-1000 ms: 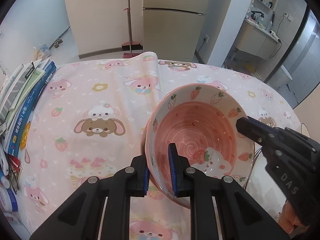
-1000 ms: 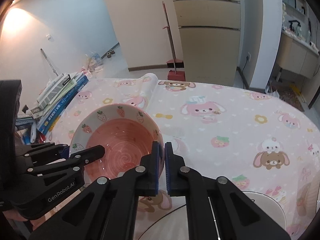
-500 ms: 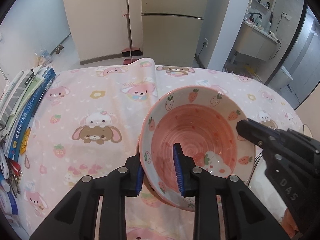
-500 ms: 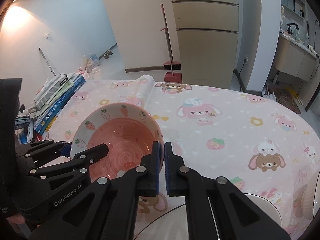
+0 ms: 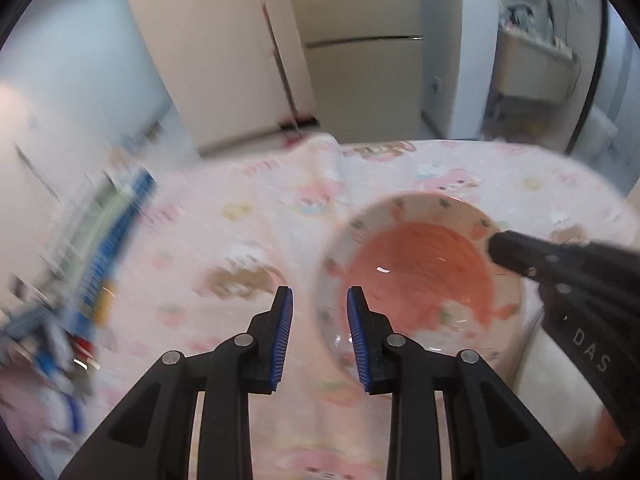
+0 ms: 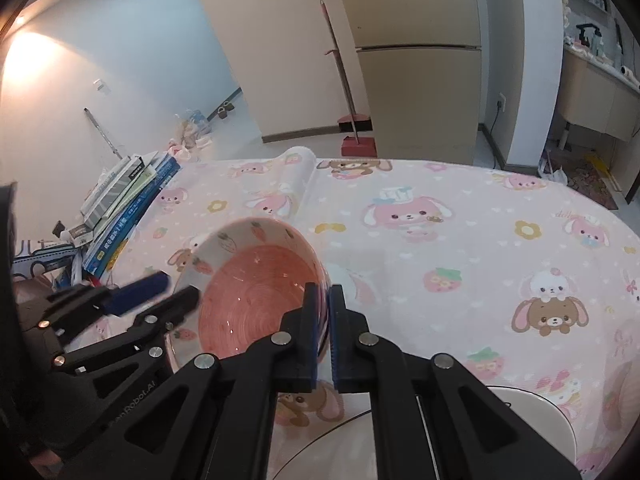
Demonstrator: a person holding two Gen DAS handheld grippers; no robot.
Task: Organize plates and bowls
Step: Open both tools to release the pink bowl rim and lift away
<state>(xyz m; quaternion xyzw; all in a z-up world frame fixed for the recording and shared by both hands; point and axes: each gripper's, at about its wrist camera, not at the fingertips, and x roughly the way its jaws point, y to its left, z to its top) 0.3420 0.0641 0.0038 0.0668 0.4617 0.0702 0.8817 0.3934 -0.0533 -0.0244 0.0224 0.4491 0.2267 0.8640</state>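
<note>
A pink bowl (image 6: 260, 292) with a white strawberry-patterned rim sits tilted over the pink cartoon tablecloth (image 6: 440, 240). My right gripper (image 6: 324, 304) is shut on the bowl's near rim, one pad inside and one outside. In the left wrist view, which is blurred, the bowl (image 5: 420, 280) lies right of centre and the right gripper (image 5: 500, 248) reaches onto its far right rim. My left gripper (image 5: 320, 312) stands open just off the bowl's left edge, its blue pads pressing on nothing. The right wrist view shows the left gripper (image 6: 168, 292) beside the bowl's left rim.
A stack of books (image 6: 128, 200) lies along the table's left edge. A white plate (image 6: 532, 420) sits at the near right, and a round glass edge (image 6: 320, 440) shows under the right gripper. A red dustpan and broom (image 6: 356, 140) stand on the floor beyond the table.
The left gripper let go of the bowl's left rim, opened, and swung left off the bowl. The right gripper has stayed shut on the rim, and the bowl has tipped slightly.
</note>
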